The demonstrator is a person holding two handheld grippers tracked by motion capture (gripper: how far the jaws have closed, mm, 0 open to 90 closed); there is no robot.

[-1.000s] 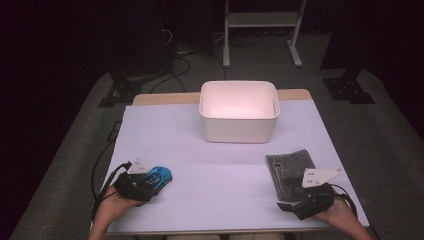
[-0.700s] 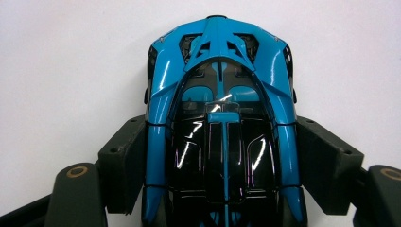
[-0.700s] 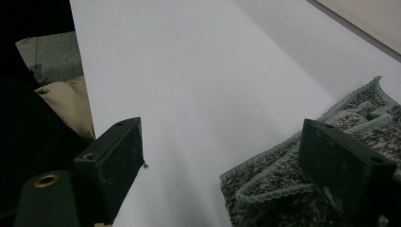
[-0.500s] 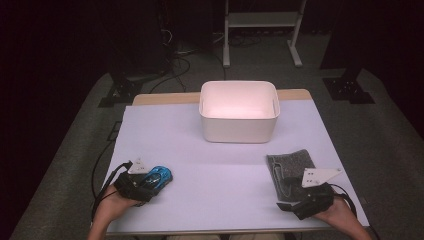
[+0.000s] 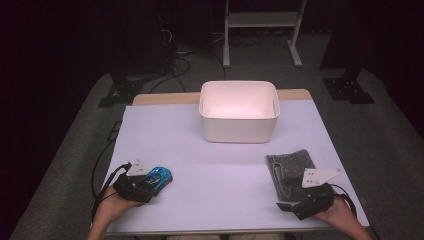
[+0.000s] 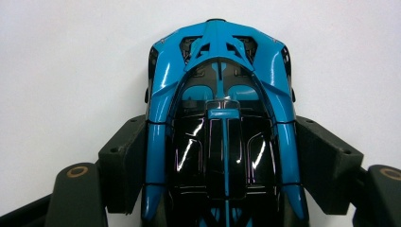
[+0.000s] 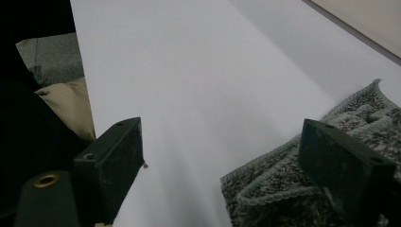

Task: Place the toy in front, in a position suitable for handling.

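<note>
With the left claw clamped on the blue toy car low on the worktop, right claw apart beside the grey cloth, nothing yet sits in the white bin.

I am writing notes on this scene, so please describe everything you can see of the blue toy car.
The blue toy car is a small glossy sports car, bright blue with black panels and dark windows, and it looks like hard plastic or painted metal. It sits upright on the white table near its front left corner. The left gripper has one black jaw on each side of the body, and the pads seem to press its flanks. Its far end points away from the hand.
</note>
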